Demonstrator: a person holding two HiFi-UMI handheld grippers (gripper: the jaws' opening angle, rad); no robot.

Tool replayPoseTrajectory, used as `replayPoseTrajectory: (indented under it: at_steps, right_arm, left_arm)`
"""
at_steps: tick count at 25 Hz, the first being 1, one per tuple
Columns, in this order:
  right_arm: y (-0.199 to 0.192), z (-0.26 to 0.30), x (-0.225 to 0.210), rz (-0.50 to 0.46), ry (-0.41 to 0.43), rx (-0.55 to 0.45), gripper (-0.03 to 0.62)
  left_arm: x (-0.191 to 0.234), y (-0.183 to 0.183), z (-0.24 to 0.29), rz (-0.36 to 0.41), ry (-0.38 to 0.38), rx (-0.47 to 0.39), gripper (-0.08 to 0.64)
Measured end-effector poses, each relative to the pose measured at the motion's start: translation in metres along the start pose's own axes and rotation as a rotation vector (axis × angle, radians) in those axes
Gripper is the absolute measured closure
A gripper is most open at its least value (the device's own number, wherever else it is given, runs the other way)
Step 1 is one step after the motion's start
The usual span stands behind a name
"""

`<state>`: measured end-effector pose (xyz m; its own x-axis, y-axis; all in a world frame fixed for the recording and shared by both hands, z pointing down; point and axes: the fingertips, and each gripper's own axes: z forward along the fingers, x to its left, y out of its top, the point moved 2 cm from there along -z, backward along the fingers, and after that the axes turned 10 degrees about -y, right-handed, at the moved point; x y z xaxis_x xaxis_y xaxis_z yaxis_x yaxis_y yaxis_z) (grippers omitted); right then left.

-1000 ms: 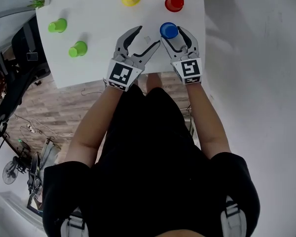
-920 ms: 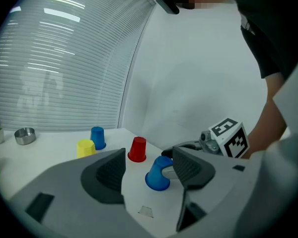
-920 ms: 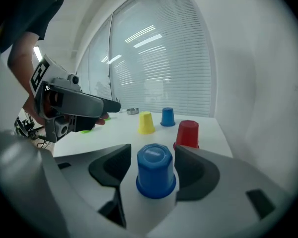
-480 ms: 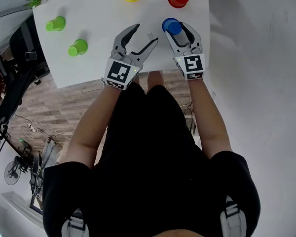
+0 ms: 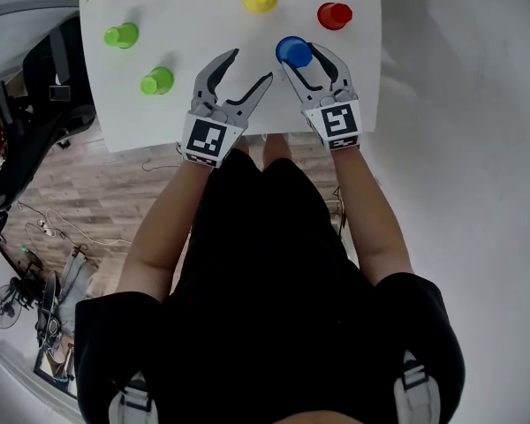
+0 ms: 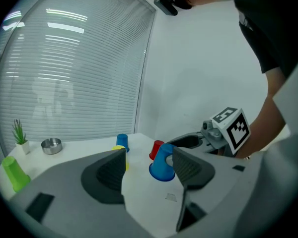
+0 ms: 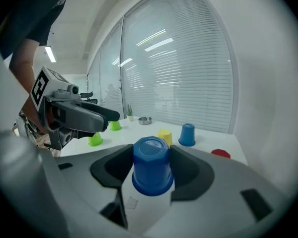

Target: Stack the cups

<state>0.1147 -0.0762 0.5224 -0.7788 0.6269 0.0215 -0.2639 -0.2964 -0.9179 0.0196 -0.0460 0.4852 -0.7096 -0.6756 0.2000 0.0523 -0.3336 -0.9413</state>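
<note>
While the right gripper (image 5: pixel 300 56) has the blue cup (image 7: pixel 151 166) between its jaws, both pads press on the cup's sides, so the grip holds, though these jaws have just been opening a little. That cup is upside down, base up and wide rim down, and the left gripper view shows it tilted, with its rim apparently off the desk (image 5: pixel 185 25).

Beyond the right jaws, a yellow cup (image 7: pixel 165 135) stands almost straight ahead. A second blue cup (image 7: pixel 187 134) stands just to its right, and a red cup (image 7: pixel 220 153) is farther right, nearer the jaws. Far ahead, near the desk's back edge, are a small metal bowl (image 7: pixel 144 120) and a potted plant (image 6: pixel 20 135).

The left gripper (image 5: pixel 250 67) has its jaws wide apart with nothing between the pads. Through their gap, its own view shows the held blue cup and the red cup behind it. Two green cups (image 5: pixel 121 35) (image 5: pixel 157 80) stand well to the left of the left jaws, apart from each other. No cup is stacked on another.
</note>
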Motion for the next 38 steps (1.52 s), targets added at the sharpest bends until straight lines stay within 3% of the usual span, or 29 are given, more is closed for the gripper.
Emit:
replayPoseTrajectory:
  at_steps: [14, 34, 38]
  right_arm:
    - [0.006, 0.056, 0.095, -0.055, 0.173, 0.027, 0.359]
    - [-0.026, 0.087, 0.138, -0.097, 0.218, 0.106, 0.352]
    - [-0.028, 0.086, 0.14, -0.092, 0.235, 0.124, 0.309]
  left_arm:
    - [0.056, -0.022, -0.073, -0.036, 0.161, -0.011, 0.268]
    - [0.074, -0.037, -0.101, -0.038, 0.179, -0.001, 0.27]
    - [0.076, -0.035, -0.106, -0.036, 0.183, -0.001, 0.27]
